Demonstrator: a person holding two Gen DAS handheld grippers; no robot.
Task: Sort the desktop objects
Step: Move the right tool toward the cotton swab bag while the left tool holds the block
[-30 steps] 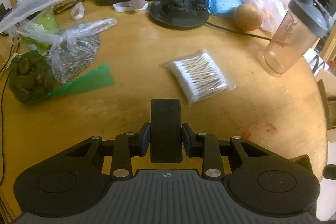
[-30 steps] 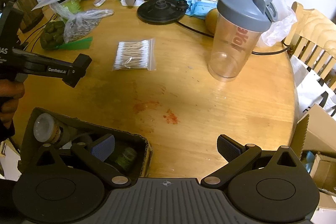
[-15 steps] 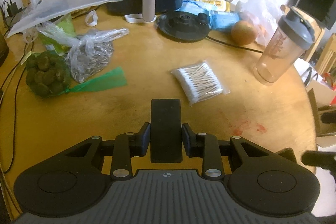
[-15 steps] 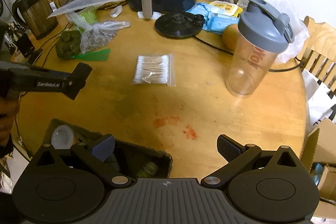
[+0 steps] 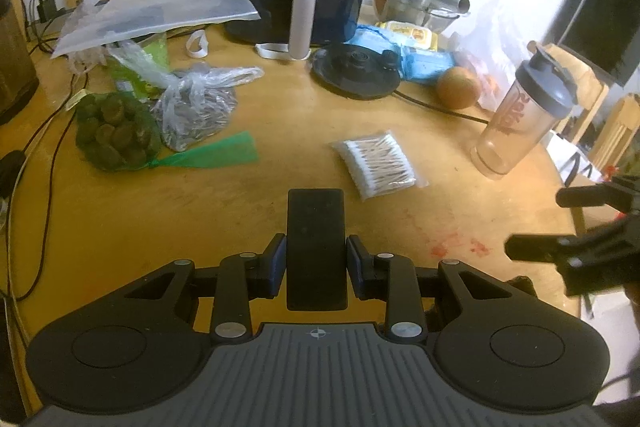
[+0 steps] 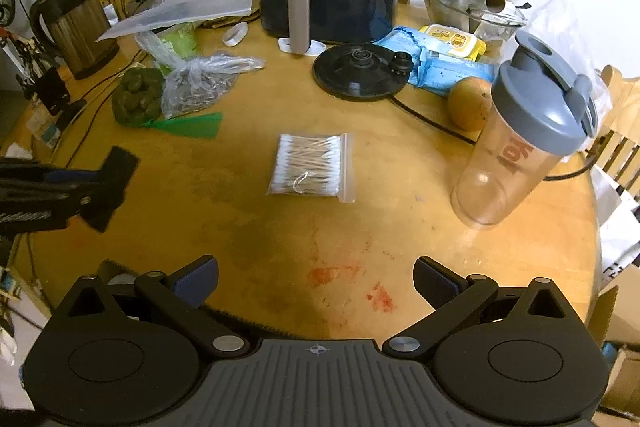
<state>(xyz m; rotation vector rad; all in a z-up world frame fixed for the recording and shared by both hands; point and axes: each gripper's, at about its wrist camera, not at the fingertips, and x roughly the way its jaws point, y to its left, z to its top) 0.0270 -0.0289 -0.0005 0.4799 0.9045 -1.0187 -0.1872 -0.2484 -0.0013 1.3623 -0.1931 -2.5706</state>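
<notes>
Tabletop (image 6: 240, 211) looks farther off than before; left jaws grip black slab (image 5: 317, 247), right jaws spread.

A flat black rectangular block (image 5: 317, 247) stood clamped between the left claw's (image 5: 316, 262) pads, low in the frame's middle. A clear zip bag of cotton swabs (image 6: 310, 167) lay flat mid-frame on the counter (image 6: 248, 211). A transparent shaker bottle (image 6: 524, 139) with a grey lid stood upright at right.

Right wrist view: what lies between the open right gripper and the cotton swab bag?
Only bare wooden tabletop with red smears lies between the right gripper and the clear cotton swab bag.
</notes>
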